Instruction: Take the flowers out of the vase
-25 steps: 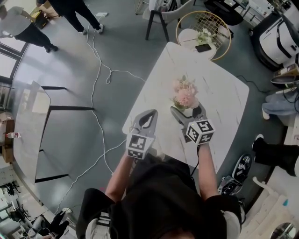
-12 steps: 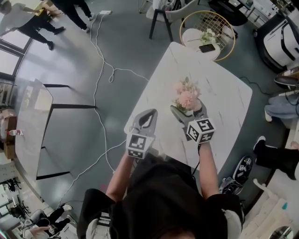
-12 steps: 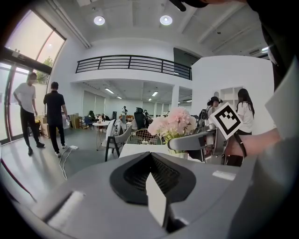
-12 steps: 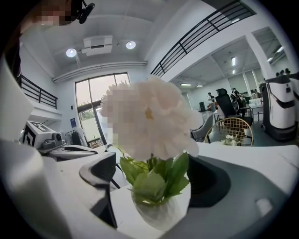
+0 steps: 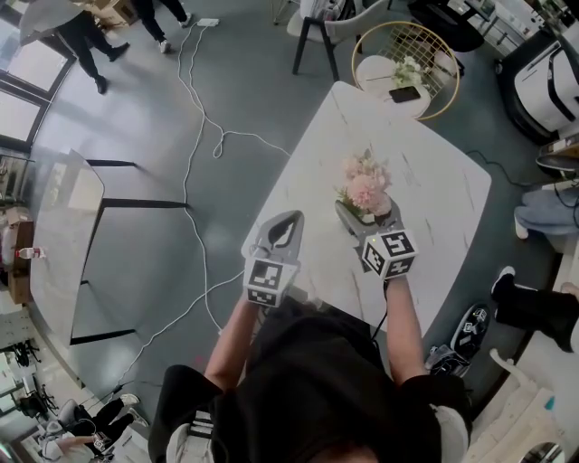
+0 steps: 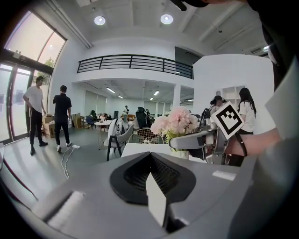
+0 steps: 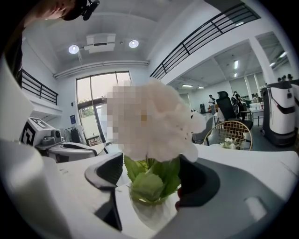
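Observation:
A bunch of pink flowers stands in a small clear glass vase on the white marble table. My right gripper reaches in from the near side, its jaws closing on either side of the green leaves just above the vase's mouth. The right jaw lies against the leaves and the left one stands a little apart. My left gripper hovers at the table's near-left edge, shut and empty, left of the vase. The left gripper view shows the flowers behind the right gripper.
A round gold wire side table with a phone and small flowers stands beyond the table's far end, beside a chair. White cables trail across the grey floor at left. People stand at the far left, and seated people's shoes lie at right.
The right gripper's jaws have narrowed around the flower stems. Both hands stay where they were. The people at the far left have walked on.

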### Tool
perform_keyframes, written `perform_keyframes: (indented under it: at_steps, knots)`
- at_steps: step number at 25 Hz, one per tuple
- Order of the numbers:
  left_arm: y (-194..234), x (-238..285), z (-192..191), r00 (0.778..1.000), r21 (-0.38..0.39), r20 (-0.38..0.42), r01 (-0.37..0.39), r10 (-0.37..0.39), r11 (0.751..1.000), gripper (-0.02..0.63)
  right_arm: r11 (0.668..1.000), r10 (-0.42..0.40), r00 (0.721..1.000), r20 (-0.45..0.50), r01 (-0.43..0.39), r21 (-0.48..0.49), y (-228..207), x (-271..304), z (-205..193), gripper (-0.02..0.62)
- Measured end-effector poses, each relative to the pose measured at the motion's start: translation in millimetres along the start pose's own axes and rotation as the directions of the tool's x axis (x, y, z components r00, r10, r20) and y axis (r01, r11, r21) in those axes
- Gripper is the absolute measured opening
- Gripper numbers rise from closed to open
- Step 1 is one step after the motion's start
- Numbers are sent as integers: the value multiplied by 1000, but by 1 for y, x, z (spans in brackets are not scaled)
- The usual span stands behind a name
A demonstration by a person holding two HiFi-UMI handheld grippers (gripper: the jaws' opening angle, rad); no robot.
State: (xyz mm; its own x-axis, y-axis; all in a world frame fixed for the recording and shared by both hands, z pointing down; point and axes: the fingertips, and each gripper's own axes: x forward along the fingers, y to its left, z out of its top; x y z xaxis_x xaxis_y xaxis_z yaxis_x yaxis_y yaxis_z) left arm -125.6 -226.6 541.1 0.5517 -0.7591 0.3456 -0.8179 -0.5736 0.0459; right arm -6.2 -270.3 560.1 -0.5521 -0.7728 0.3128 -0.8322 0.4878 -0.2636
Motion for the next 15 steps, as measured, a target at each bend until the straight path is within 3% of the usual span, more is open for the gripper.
perform_keyframes:
  at_steps: [7,15]
  knots:
    - [-1,-3,-3,1000,0,-3,-10,10,1000,6,999,-33,999,-7,32,-36,-5,-5,-3,179]
    - [1,-7,-4,1000,0,-5,-25,25,1000,6,997,-50,999,-4,49,-59,-7,-5,-4,107]
